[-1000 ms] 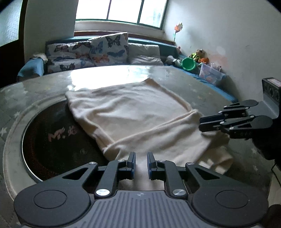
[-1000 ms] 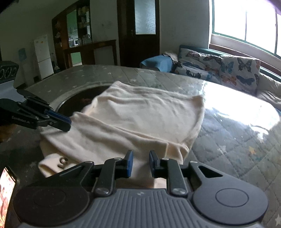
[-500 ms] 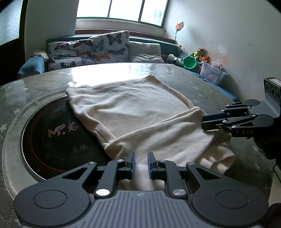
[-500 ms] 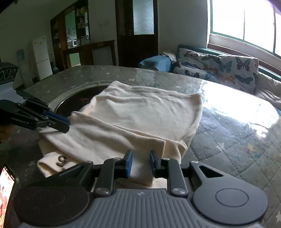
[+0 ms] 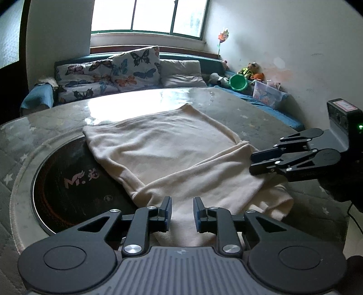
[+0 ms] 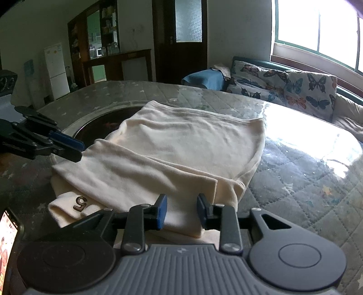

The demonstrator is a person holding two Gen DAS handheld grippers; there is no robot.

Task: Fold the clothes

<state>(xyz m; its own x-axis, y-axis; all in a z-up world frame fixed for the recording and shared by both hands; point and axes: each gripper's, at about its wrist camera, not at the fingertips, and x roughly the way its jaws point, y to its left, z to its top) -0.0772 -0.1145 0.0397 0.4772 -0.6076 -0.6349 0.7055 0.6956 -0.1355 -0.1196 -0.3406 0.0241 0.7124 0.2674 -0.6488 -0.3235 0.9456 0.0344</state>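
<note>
Cream garment (image 5: 158,149) spread flat on a round quilted table (image 5: 261,122) under a glossy clear cover, near edge folded back over itself in a broad band running across the near side. Left part of the cloth overlapping a dark circular inset (image 5: 56,181) in the tabletop, printed with pale lettering.

Left gripper (image 5: 182,213) low at the near edge, pointed down over the folded band; jaws narrow and opening, blue pads either side of the cloth with a gap showing, not pinching it. Seen from the right wrist, same tool (image 6: 74,151) coming in from the left, tips at the left end of the fold.

Right gripper (image 6: 182,211) likewise over the near edge, at the right end of the band where the layers stack; jaws narrow and opening, cloth lying between and beneath the pads, not clamped. From the left wrist, same tool (image 5: 255,163) reaching in from the right, tips just over the fold's right end.

Rolled cuff with a dark numeral "5" (image 6: 80,200) poking out under the fold at lower left of the right view. Phone screen (image 6: 8,229) lit at the far lower left.

Beyond the table: butterfly-print cushions (image 5: 127,70) on a bench under a bright window (image 5: 147,15), green bucket (image 5: 238,82) and toys in the right corner.
</note>
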